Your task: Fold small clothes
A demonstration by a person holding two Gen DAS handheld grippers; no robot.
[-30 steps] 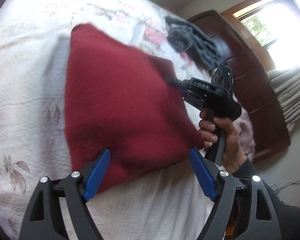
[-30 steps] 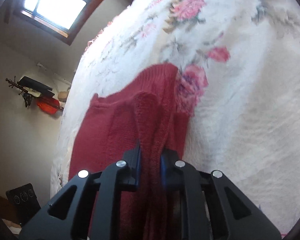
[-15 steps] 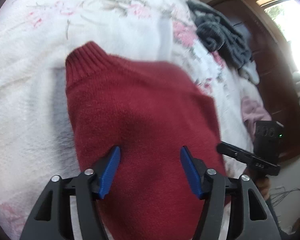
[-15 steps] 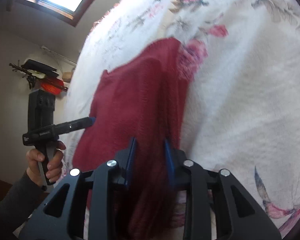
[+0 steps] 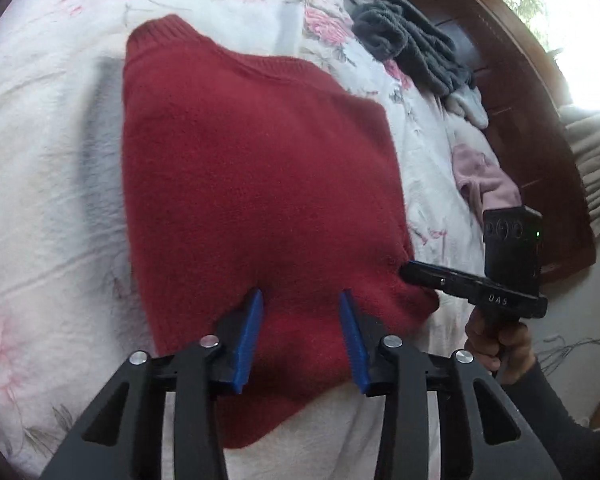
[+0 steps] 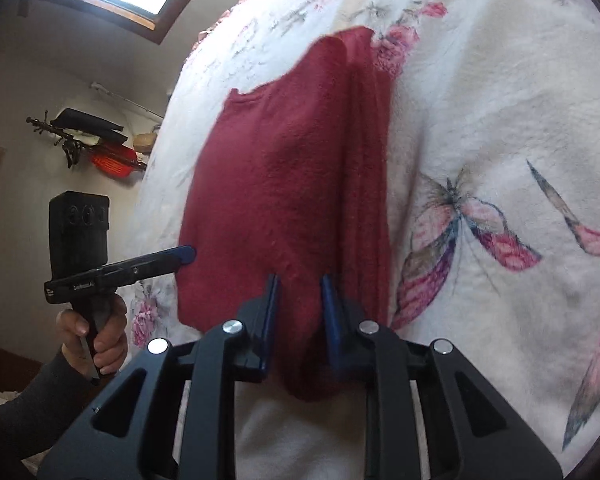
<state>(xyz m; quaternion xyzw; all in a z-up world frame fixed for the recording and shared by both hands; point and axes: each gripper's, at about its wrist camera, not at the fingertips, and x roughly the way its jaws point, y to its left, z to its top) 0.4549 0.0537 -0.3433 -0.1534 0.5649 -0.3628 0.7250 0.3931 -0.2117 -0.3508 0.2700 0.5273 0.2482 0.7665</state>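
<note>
A dark red knitted sweater (image 5: 260, 160) lies folded on the flowered white bedspread (image 5: 40, 200), ribbed hem at the far end. In the left wrist view my left gripper (image 5: 299, 294) has its blue pads narrowed onto the sweater's near edge, with fabric bunched between them and hanging below. My right gripper (image 5: 406, 271) touches the sweater's right corner. In the right wrist view my right gripper (image 6: 300, 278) is shut on the sweater (image 6: 280, 168) near its folded right edge, and the left gripper (image 6: 188, 254) meets its left edge.
A grey knitted garment (image 5: 408, 48), a pale sock-like piece (image 5: 468, 104) and a pink garment (image 5: 484, 184) lie toward the dark wooden headboard (image 5: 540, 140). The bedspread (image 6: 500, 120) stretches right of the sweater. A person's hand (image 6: 96, 332) holds the left tool.
My left gripper moved from beside the sweater onto its near edge and its fingers narrowed on the fabric. The right gripper kept its hold and drew back toward the near corner.
</note>
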